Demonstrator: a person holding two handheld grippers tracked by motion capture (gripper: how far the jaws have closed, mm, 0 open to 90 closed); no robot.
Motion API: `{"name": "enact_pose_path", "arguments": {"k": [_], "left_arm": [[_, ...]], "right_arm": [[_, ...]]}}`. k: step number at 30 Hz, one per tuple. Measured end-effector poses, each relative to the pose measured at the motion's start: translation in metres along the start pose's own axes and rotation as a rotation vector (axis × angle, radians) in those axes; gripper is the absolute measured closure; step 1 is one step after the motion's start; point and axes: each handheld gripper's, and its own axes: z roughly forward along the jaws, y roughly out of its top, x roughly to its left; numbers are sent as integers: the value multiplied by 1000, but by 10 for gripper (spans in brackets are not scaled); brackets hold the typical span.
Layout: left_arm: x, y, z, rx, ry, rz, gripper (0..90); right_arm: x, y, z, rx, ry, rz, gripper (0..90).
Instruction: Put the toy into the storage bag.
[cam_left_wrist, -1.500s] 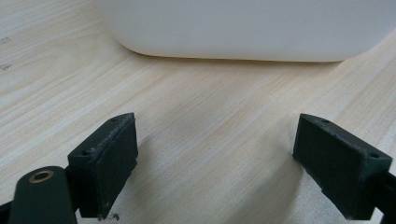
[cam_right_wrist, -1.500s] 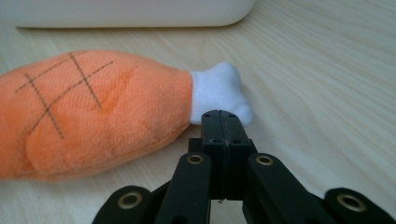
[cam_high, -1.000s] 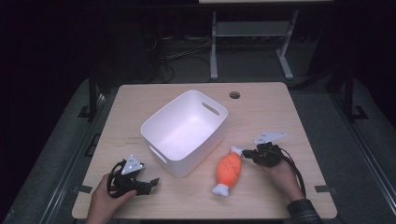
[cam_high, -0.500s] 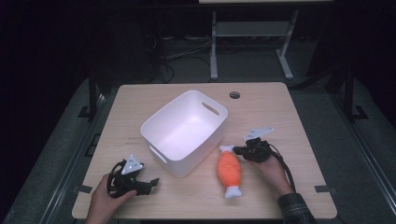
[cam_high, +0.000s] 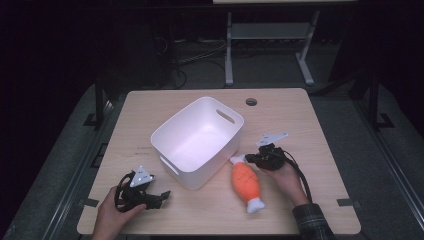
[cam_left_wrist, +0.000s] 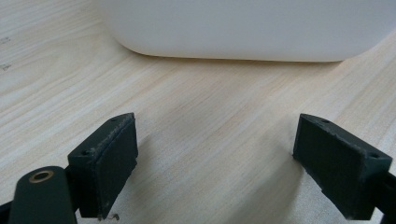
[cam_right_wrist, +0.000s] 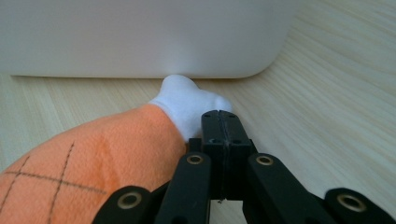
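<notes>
An orange plush toy (cam_high: 246, 183) with white ends lies on the wooden table (cam_high: 320, 130), just right of a white bin's (cam_high: 210, 167) near corner. One white end of the toy (cam_right_wrist: 93, 158) touches the bin wall (cam_right_wrist: 140, 37). My right gripper (cam_high: 248, 159) is shut, pads pressed together with nothing between them. Its tips (cam_right_wrist: 219, 123) rest against that white end. My left gripper (cam_high: 165, 195) lies low at the front left of the table. In the left gripper view it (cam_left_wrist: 215, 163) is open over bare wood, facing the bin's side (cam_left_wrist: 243, 28).
A round cable hole (cam_high: 251, 101) sits near the table's far edge. Behind the table stand a metal frame (cam_high: 270, 35) and cables on the dark floor. Bare wood stretches right of the toy and along the back.
The right gripper has moved left toward the bin. The toy has swung round: its upper white end now points at the bin and its lower end has shifted right. The left gripper has stayed put.
</notes>
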Motion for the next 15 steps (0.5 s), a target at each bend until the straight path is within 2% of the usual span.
{"name": "enact_pose_path", "arguments": {"k": [3,6,7,9,13,15], "left_arm": [[0,0,0,0,0,0,129],[0,0,0,0,0,0,129],[0,0,0,0,0,0,129],[0,0,0,1,0,0,129],[0,0,0,0,0,0,129],[0,0,0,1,-1,-1,129]], "right_arm": [[-3,-1,-13,-14,-9,35,838],[-5,-3,-20,-23,-5,52,758],[-5,-4,-26,-29,-11,66,702],[-6,-4,-28,-30,-11,74,674],[-6,-7,-37,-11,9,108,496],[-2,-8,-43,-5,0,121,386]]}}
